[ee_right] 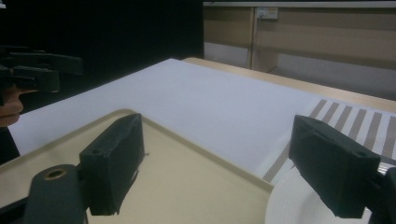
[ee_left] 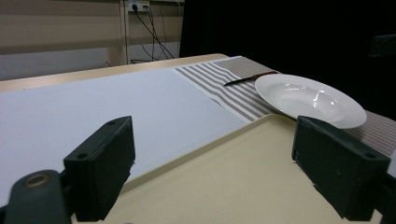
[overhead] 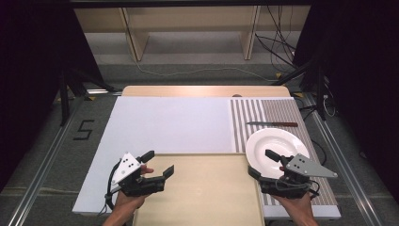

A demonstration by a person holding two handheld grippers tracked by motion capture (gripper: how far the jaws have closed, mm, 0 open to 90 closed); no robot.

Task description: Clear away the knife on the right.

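A beige tray (overhead: pixel 202 193) lies at the front middle of the table. My left gripper (overhead: pixel 158 163) hovers at the tray's left edge, open with nothing between its fingers. My right gripper (overhead: pixel 263 165) is at the tray's right edge, open and empty, over the near rim of a white plate (overhead: pixel 277 141). In the left gripper view the wide jaws frame the tray (ee_left: pixel 210 186), with the plate (ee_left: pixel 308 98) beyond. The right gripper view looks across the tray's corner (ee_right: pixel 187 186) and the plate's rim (ee_right: pixel 289 200); the left gripper (ee_right: pixel 32 70) shows far off at the left.
A knife (overhead: pixel 272 124) with a dark red handle lies behind the plate on a striped placemat (overhead: pixel 244 117). A white mat (overhead: pixel 164 127) covers the table's left and middle. Cables and shelf legs stand on the floor beyond the table.
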